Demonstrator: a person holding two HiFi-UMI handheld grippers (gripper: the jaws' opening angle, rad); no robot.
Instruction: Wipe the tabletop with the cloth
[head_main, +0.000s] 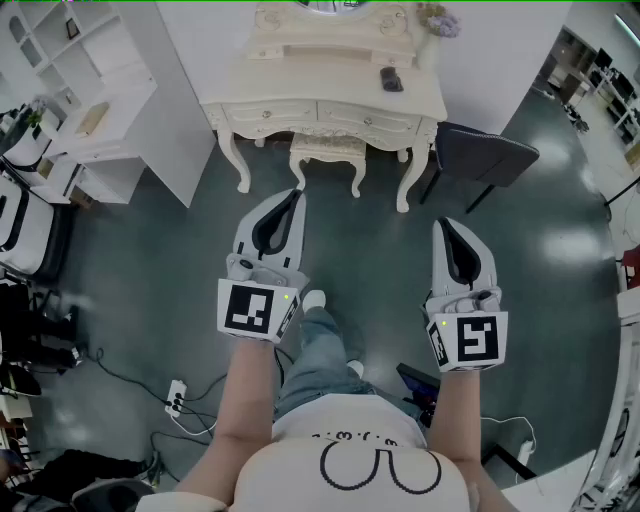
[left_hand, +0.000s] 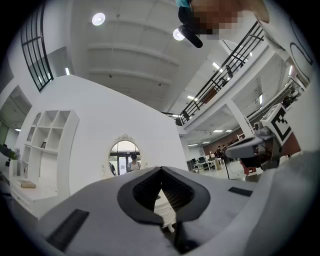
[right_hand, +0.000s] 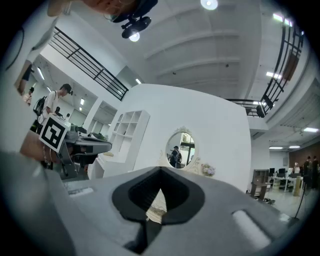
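While the person stands on the grey floor (head_main: 150, 290) facing a cream dressing table (head_main: 300, 112), both grippers are held out in the air in front of the body, well short of the table. The left gripper (head_main: 296, 193) has its jaws pressed together at the tips, with nothing between them; in the left gripper view only the room shows through the gap behind the tips. The right gripper (head_main: 443, 222) is likewise fully closed and empty, its tips meeting in the right gripper view. The two grippers are level with each other and well apart.

The tabletop (head_main: 330, 72) lies ahead of them, beyond the upholstered stool (head_main: 328, 148) tucked under its front edge. A small dark object (head_main: 392, 79) lies toward the right edge of the tabletop; it is too small to tell whether it is a cloth. An oval mirror (left_hand: 124, 157) rises from the back edge. A dark chair (head_main: 487, 155) stands by the table's right end, and a white shelf unit (head_main: 95, 95) stands off its left end. A power strip (head_main: 175, 397) lies on the floor at the person's left.
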